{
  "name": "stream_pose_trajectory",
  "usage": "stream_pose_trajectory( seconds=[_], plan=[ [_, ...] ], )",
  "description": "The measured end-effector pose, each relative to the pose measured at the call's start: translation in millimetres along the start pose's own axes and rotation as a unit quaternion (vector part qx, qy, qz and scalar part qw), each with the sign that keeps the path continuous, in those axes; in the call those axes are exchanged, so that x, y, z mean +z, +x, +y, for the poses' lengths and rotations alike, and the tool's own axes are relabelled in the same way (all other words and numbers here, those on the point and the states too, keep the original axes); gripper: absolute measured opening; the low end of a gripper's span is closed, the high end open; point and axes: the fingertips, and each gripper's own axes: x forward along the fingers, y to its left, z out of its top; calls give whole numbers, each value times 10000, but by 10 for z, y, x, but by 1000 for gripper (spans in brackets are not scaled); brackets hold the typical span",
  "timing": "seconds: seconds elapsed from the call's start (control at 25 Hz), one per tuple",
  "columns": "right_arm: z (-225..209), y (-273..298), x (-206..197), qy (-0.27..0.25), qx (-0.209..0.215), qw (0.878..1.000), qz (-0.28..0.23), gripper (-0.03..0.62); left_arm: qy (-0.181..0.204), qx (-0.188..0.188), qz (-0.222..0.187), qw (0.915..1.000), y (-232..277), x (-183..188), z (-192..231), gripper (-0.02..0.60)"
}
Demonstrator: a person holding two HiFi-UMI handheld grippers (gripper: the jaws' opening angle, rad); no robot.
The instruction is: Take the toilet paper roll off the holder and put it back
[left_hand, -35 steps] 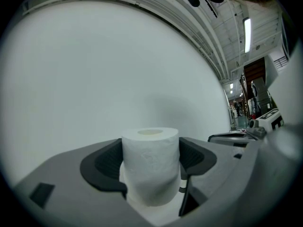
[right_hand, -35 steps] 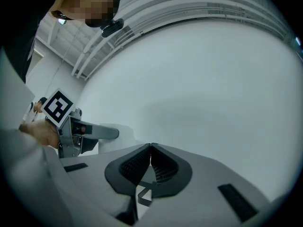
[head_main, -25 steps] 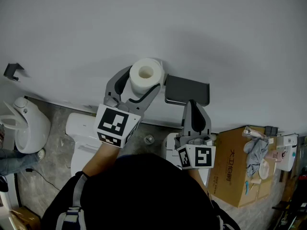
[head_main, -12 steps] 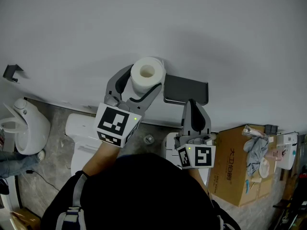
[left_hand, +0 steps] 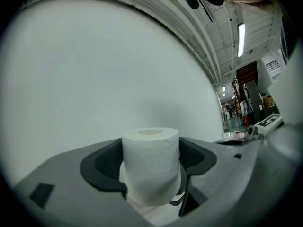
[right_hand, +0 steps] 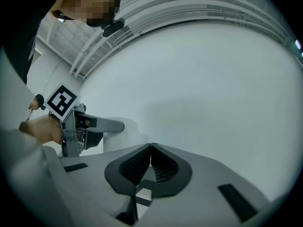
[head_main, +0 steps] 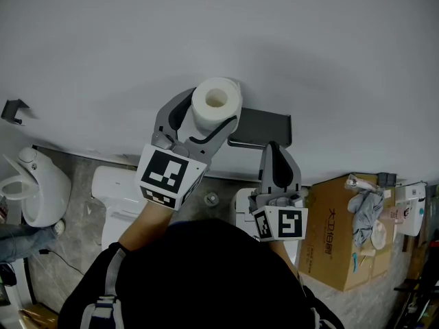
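The white toilet paper roll (head_main: 215,105) stands upright between the jaws of my left gripper (head_main: 208,115), which is shut on its sides, close to the grey wall. In the left gripper view the roll (left_hand: 150,164) fills the gap between the dark pads (left_hand: 106,162). The dark grey holder (head_main: 264,126) juts from the wall just right of the roll and carries nothing. My right gripper (head_main: 276,151) hangs below the holder, shut, with nothing in it; its pads (right_hand: 163,167) meet in the right gripper view.
The pale wall (head_main: 309,46) lies straight ahead of both grippers. Below are a white toilet (head_main: 116,194), a cardboard box (head_main: 336,235) with cloths on top at the right, a white fixture (head_main: 34,190) at the left, and a small wall hook (head_main: 12,108).
My left gripper has carried the roll slightly up and to the right in the head view, closer to the holder's left end. The right gripper has stayed put.
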Motion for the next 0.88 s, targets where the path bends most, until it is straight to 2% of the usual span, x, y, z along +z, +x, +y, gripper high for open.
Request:
stream_pose_trajectory(
  seconds=[0.88],
  plan=[
    [-331, -85, -44, -4, -311, 9995, 11, 23, 46, -585, -46, 9983, 461, 41, -448, 362]
  ],
)
